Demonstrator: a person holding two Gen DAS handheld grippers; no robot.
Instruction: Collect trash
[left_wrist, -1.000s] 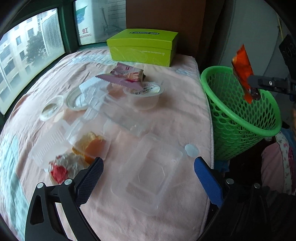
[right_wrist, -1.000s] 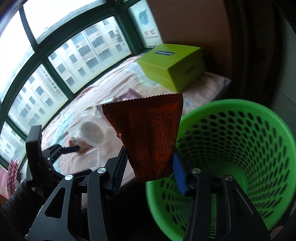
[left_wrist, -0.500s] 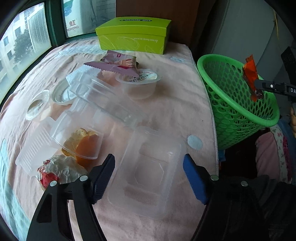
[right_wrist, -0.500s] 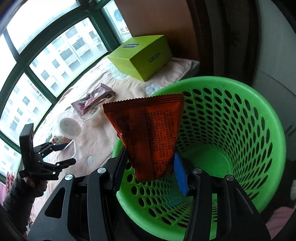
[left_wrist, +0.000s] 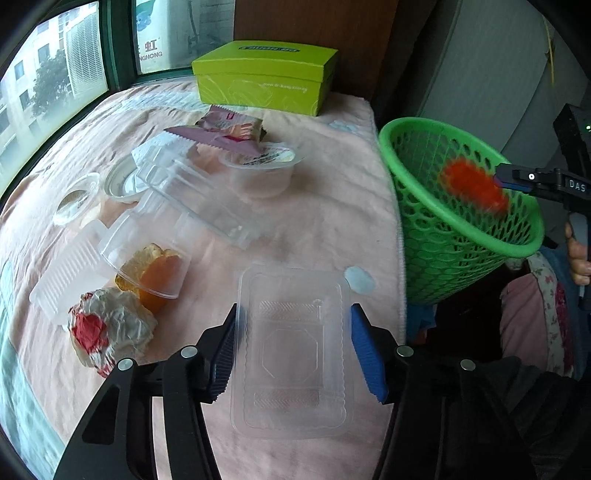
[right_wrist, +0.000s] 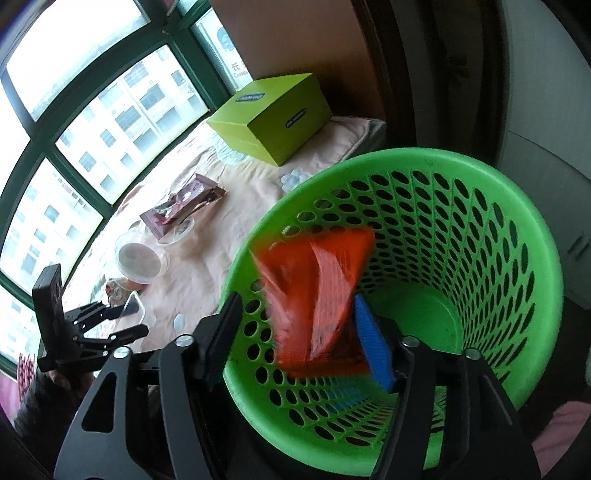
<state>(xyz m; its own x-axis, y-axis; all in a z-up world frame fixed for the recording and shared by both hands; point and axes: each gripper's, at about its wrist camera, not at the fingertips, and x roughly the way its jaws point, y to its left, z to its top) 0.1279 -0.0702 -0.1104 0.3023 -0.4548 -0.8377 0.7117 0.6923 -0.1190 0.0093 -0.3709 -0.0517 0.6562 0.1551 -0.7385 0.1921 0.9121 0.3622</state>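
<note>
The right gripper (right_wrist: 295, 332) hangs over the mouth of the green basket (right_wrist: 480, 192), its fingers spread, and the orange wrapper (right_wrist: 317, 291) shows as a motion-blurred smear between them, inside the basket's rim; whether it touches either finger cannot be told. From the left wrist view the same wrapper (left_wrist: 471, 186) is a blurred orange patch within the green basket (left_wrist: 424, 229), just beside the tips of the right gripper (left_wrist: 506, 181). The basket stands off the right edge of the surface (left_wrist: 332, 214), which is covered in a pink cloth. The left gripper (left_wrist: 293, 334) is low over the near edge of the surface, fingers spread to either side of a clear plastic tray (left_wrist: 291, 354) and close against its long sides without visibly squeezing it. Left of that tray lie a crumpled white and red wrapper (left_wrist: 110, 332) and a clear cup holding orange food (left_wrist: 151, 266). Farther back are a sealed clear cup (left_wrist: 258, 170), a pink snack packet (left_wrist: 225, 133) resting partly on it, and a lime green box (left_wrist: 262, 75) at the far edge.
</note>
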